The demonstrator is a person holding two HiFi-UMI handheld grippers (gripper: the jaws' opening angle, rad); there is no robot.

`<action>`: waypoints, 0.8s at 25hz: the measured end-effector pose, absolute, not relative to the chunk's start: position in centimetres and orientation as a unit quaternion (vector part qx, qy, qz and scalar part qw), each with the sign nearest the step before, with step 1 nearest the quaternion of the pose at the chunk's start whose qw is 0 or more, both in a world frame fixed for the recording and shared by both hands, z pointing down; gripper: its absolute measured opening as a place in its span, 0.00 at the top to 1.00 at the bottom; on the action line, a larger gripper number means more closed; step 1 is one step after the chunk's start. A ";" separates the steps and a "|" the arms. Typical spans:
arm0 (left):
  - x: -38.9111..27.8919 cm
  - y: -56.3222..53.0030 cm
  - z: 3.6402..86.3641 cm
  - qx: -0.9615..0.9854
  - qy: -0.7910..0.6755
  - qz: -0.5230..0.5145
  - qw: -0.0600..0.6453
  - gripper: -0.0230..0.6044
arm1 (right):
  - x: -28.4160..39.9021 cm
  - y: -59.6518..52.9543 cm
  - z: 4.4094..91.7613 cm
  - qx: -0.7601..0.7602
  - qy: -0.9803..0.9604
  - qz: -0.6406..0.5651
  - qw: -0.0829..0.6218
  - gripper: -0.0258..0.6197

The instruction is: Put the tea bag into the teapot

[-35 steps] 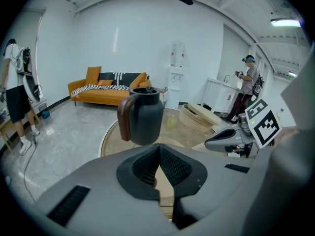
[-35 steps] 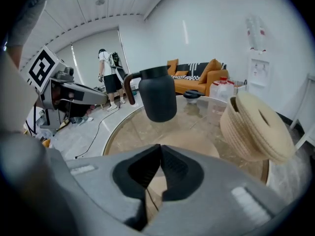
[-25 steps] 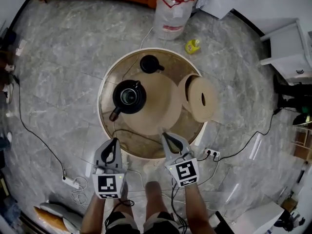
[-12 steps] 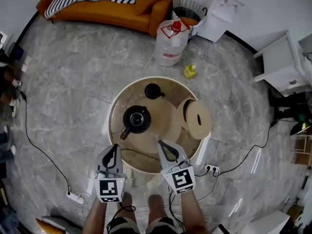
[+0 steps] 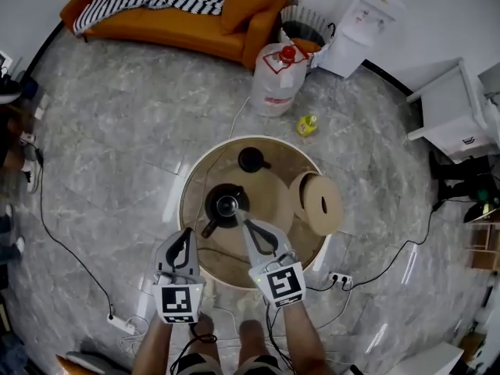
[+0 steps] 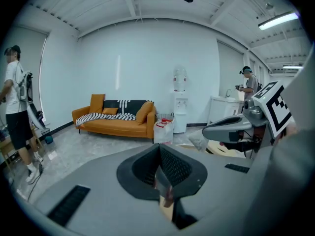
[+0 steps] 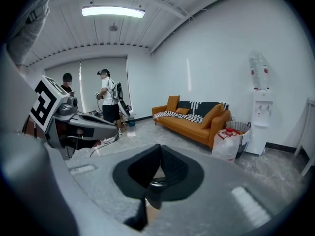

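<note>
The right gripper [image 5: 247,226] has its jaws closed on the tea bag [image 5: 242,212], just near the open teapot [image 5: 226,206]. The left gripper [image 5: 183,239], jaws together, hangs at the near-left rim of the round table [image 5: 184,201]. Wide floor [image 5: 117,139] surrounds the table. The label on the water jug [image 5: 273,76] is too small to read.

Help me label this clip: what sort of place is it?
Likely an office lounge or lab room: an orange sofa by the wall, a water dispenser, and a low round table on a marble-look floor.
</note>
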State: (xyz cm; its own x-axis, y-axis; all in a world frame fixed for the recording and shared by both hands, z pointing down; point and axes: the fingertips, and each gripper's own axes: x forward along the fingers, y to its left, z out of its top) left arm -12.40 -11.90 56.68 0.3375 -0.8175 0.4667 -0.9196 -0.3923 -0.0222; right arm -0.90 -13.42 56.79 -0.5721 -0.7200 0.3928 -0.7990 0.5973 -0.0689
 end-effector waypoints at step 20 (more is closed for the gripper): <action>-14.9 -15.5 64.4 0.819 -0.507 0.223 0.149 0.94 | -5.2 -17.6 66.4 0.432 -0.864 0.158 0.207 0.96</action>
State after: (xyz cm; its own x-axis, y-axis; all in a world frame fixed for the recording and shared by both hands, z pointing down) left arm -14.93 -15.52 64.37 0.3873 -0.7641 0.5159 -0.8967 -0.4423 0.0180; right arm -5.16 -17.55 66.42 -0.5416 -0.6799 0.4943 -0.8110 0.5773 -0.0946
